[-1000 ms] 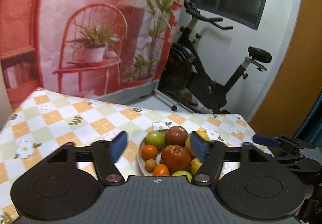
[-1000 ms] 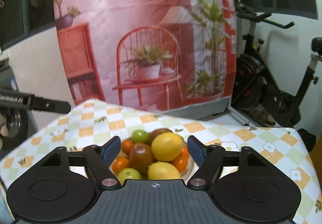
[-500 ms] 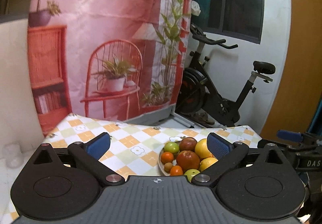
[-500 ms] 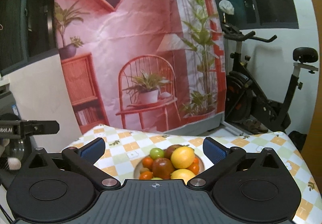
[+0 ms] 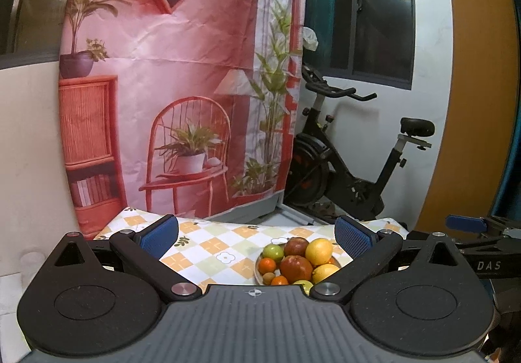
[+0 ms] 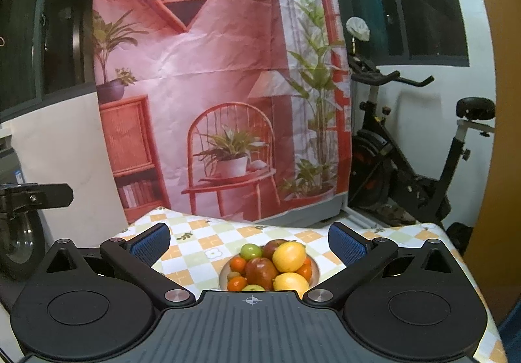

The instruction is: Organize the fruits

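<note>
Both tongs stand spread wide with nothing between their blue pads, their jaws having just been opening. The left tongs (image 5: 255,234) hang above the near edge of the table (image 5: 208,244), which wears a checked cloth of orange, pale green and white squares with small flowers. The fruit sits heaped in a bowl (image 5: 258,268) on that cloth, ahead of the left tongs and toward their right finger, apart from both pads. In the pile are a red apple (image 5: 295,268), a second one behind it, a green apple (image 5: 273,251), two lemons (image 5: 318,249) and a few small oranges (image 5: 267,264). From the right tongs (image 6: 249,240) the same bowl (image 6: 224,273) lies almost midway between the fingers, again untouched, with the big lemon (image 6: 289,256) on top (the fruit low at the front is partly hidden by the tool body). Each tool shows at the edge of the other's view. Behind the table hangs a pink printed backdrop (image 6: 215,76) of a chair and plants, and an exercise bike (image 6: 407,167) stands to its right.
</note>
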Demonstrator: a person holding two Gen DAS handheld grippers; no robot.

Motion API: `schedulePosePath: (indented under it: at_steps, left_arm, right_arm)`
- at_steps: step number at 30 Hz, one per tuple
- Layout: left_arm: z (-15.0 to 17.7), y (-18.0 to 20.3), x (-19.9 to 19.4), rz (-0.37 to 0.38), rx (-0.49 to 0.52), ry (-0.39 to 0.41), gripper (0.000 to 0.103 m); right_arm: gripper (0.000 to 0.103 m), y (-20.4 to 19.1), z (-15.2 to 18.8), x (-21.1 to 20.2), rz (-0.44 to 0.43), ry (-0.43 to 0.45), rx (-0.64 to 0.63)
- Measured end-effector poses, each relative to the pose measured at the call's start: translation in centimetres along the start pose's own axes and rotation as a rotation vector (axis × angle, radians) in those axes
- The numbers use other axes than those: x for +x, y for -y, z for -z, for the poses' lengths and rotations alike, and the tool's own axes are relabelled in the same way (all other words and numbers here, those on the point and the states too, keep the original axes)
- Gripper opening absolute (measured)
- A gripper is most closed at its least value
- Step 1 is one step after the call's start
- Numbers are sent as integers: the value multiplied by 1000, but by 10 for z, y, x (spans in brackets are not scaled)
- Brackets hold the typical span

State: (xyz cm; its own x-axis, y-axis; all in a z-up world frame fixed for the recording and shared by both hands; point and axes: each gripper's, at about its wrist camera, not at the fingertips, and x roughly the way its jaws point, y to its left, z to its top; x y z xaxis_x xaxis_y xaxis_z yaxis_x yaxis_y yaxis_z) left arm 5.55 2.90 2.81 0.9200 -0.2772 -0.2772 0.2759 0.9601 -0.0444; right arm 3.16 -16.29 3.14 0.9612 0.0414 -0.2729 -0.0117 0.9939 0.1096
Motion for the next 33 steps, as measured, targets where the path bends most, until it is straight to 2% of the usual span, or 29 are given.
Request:
schedulePosePath:
  at_steps: [10,33]
  left_arm:
    - [4,2,-11,-18,16,17,103]
    - [5,5,-14,-66,42,6,103]
  right_arm:
    - [103,-5,-2,-19,-5,10,14]
    - [103,-7,0,-20,-2,2,14]
